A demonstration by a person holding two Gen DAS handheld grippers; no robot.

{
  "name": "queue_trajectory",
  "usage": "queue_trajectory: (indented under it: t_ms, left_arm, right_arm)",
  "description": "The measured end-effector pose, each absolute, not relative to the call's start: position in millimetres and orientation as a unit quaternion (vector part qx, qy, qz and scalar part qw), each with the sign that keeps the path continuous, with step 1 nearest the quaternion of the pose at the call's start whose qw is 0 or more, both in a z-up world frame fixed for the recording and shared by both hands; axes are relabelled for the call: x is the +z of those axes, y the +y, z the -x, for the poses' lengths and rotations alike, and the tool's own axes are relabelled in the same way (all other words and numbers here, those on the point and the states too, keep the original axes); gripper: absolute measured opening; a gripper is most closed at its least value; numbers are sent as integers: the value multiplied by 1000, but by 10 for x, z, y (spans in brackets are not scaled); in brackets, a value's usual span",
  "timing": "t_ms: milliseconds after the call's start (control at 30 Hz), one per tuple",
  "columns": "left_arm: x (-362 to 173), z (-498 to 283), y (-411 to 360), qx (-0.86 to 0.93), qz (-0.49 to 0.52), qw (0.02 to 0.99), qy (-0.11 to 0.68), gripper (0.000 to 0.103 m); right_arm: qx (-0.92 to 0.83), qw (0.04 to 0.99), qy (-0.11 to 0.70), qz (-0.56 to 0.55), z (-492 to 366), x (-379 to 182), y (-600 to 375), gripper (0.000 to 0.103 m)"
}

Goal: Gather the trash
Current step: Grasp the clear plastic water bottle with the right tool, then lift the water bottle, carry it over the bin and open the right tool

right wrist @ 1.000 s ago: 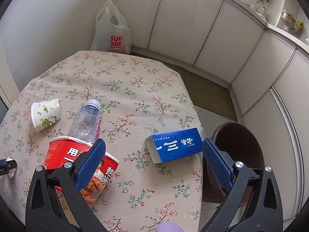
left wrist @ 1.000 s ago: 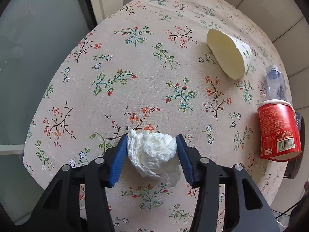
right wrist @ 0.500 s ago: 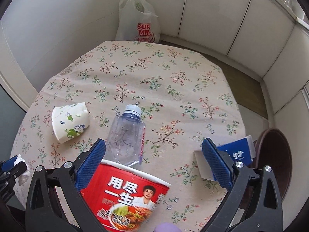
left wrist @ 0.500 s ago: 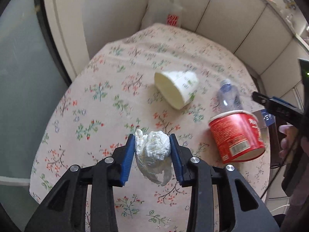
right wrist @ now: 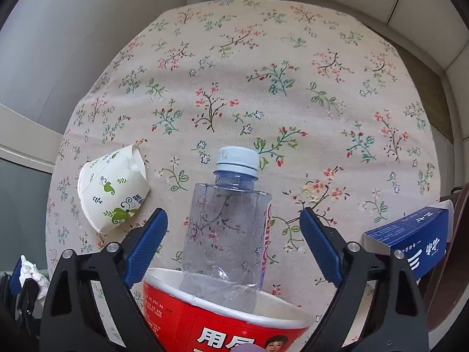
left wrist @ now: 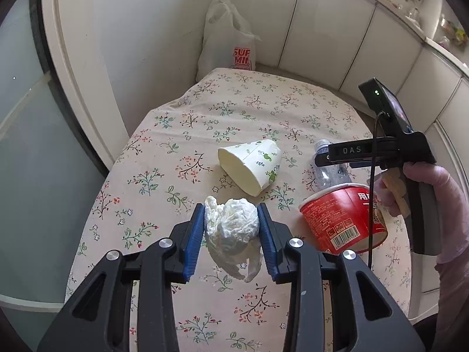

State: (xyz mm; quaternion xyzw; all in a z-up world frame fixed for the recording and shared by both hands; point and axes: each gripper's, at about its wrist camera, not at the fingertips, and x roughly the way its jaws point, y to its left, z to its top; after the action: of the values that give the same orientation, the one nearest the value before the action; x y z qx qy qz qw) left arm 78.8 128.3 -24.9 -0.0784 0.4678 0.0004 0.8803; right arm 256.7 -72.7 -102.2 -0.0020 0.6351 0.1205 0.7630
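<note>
So far only the crumpled tissue (left wrist: 231,224) was clamped in the left gripper (left wrist: 231,223) above the desk (left wrist: 181,135), while the right gripper (right wrist: 233,234), fingers wide and just closing, straddled the bottle (right wrist: 225,220); cups lay uncollected.

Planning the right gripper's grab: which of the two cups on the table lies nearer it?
The red noodle cup, lying on its side just below the open right gripper. The white paper cup with green leaf print lies farther away, to the left.
</note>
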Motion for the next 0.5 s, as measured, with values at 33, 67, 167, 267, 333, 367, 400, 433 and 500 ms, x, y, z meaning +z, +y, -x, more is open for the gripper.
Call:
queue_trajectory:
  t_ms: [33, 67, 167, 267, 333, 367, 400, 433, 500]
  left_arm:
    - [-269, -795, 1299, 1, 82, 878, 472, 36]
    - [-282, -800, 1306, 2, 85, 876, 475, 36]
    - [-318, -815, 1305, 1, 94, 870, 483, 37]
    - [-336, -812, 1281, 2, 91, 870, 485, 37]
    - [-338, -811, 1282, 1, 90, 870, 485, 37]
    - [-335, -808, 1279, 1, 89, 870, 485, 37]
    - [-331, -804, 1276, 1, 87, 871, 483, 37]
    - [-326, -801, 1275, 2, 86, 872, 483, 37]
    - [-325, -801, 1281, 1, 88, 871, 483, 37]
  right_arm:
    - [122, 760, 638, 2, -2571, -1057, -720, 80]
    - [122, 758, 641, 3, -2570, -1089, -710, 71]
    - [125, 756, 642, -1, -2572, -1135, -706, 59]
    - [121, 764, 633, -5, -2567, -1123, -728, 58]
    - [120, 769, 628, -13, -2558, -1102, -759, 58]
    - [119, 772, 624, -16, -2557, -1080, -783, 58]
    - [119, 778, 616, -21, -2549, -1036, -799, 58]
    - [119, 783, 611, -25, -2540, -988, -825, 58]
    - [119, 794, 596, -32, -2509, -863, -866, 57]
